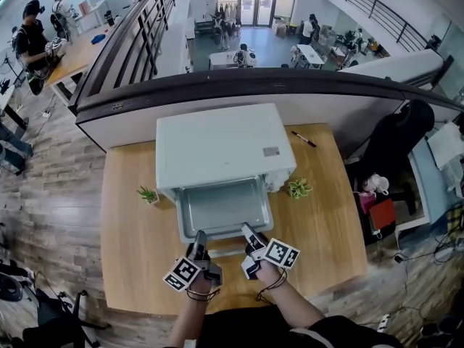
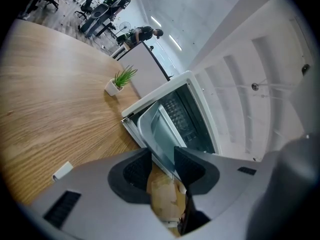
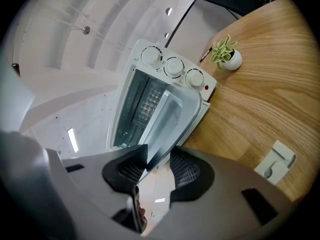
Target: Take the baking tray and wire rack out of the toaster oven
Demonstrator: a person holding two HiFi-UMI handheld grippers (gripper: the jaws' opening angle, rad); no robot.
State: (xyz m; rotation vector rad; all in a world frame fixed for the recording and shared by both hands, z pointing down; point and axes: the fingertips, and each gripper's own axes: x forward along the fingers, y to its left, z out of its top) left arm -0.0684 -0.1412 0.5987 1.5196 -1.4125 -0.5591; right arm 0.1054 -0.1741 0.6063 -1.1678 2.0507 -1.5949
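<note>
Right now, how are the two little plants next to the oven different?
The left plant has thin, straight, dark green leaves; the right plant has paler, curlier ones. The left plant's pot looks boxy; the right plant's is round. Both are small, in white pots, on the wooden table.
</note>
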